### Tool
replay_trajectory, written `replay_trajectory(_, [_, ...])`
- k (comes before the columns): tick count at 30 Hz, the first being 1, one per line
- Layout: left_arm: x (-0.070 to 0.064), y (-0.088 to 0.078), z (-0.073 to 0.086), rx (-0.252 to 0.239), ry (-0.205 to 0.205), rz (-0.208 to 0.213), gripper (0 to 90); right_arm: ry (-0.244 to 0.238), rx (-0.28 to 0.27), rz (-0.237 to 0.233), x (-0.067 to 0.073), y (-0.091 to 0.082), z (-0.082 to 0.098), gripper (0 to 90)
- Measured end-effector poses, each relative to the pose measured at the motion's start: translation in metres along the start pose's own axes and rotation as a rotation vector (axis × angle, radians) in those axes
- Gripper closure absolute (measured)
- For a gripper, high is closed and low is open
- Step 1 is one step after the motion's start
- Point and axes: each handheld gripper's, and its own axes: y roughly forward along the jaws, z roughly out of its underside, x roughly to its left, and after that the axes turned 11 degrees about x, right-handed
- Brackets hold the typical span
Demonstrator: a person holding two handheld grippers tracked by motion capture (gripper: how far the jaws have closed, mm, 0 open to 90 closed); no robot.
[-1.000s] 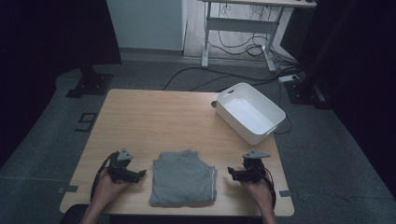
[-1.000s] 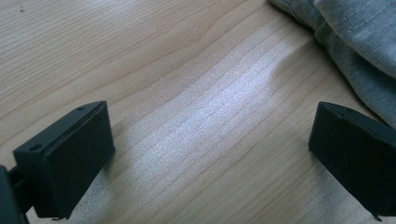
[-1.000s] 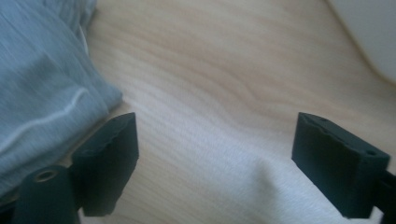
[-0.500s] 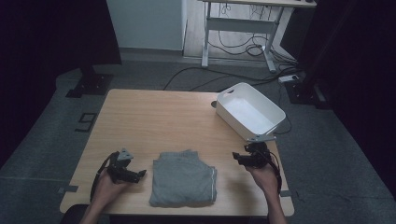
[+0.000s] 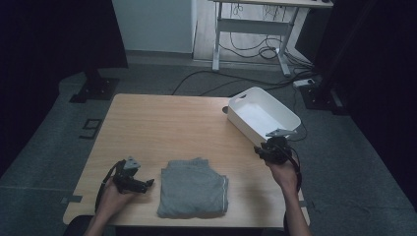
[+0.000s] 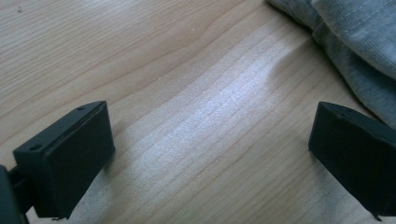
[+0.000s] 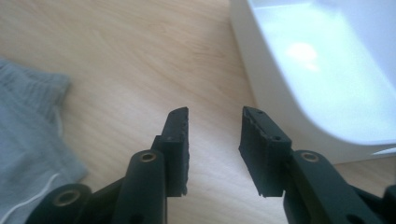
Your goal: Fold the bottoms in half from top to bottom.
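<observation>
A: How far along does the folding look?

B: The cloth (image 5: 193, 188) lies folded into a neat grey rectangle at the near edge of the surface (image 5: 162, 123), between the 2 hands. I'd judge the folding done.

A: And the grippers?

B: The left gripper (image 5: 143, 184) rests just left of the cloth, fingers (image 6: 70, 156) spread wide over bare wood, holding nothing. The right gripper (image 5: 262, 152) is up beside the bin (image 5: 285, 118), well apart from the cloth; its fingers (image 7: 178, 144) have just been closing to a narrow gap with nothing between them.

A: What's left?

B: Probably moving the cloth into the bin, which has nothing in it yet.
</observation>
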Motion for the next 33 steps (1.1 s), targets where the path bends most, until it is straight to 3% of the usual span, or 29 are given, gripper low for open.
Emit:
replay_trajectory(16, [-0.001, 0.0, 0.0, -0.001, 0.001, 0.001, 0.0, 0.03, 0.064, 0.13, -0.032, 0.025, -0.021, 63.1])
replay_trajectory(22, [-0.001, 0.0, 0.0, -0.001, 0.001, 0.001, 0.0, 0.03, 0.085, 0.13, -0.04, 0.036, -0.025, 62.4])
replay_trajectory(25, [-0.001, 0.0, 0.0, -0.001, 0.001, 0.001, 0.0, 0.022, 0.095, 0.11, -0.042, 0.041, -0.025, 66.9])
replay_trajectory(27, [-0.001, 0.0, 0.0, -0.001, 0.001, 0.001, 0.0, 0.015, 0.098, 0.124, -0.041, 0.044, -0.024, 71.0])
replay_trajectory(30, [-0.001, 0.0, 0.0, -0.001, 0.001, 0.001, 0.0, 0.026, 0.087, 0.068, -0.043, 0.043, -0.024, 77.7])
replay_trajectory(33, [-0.001, 0.0, 0.0, -0.001, 0.001, 0.001, 0.0, -0.009, 0.088, 0.052, -0.039, 0.043, -0.025, 81.5])
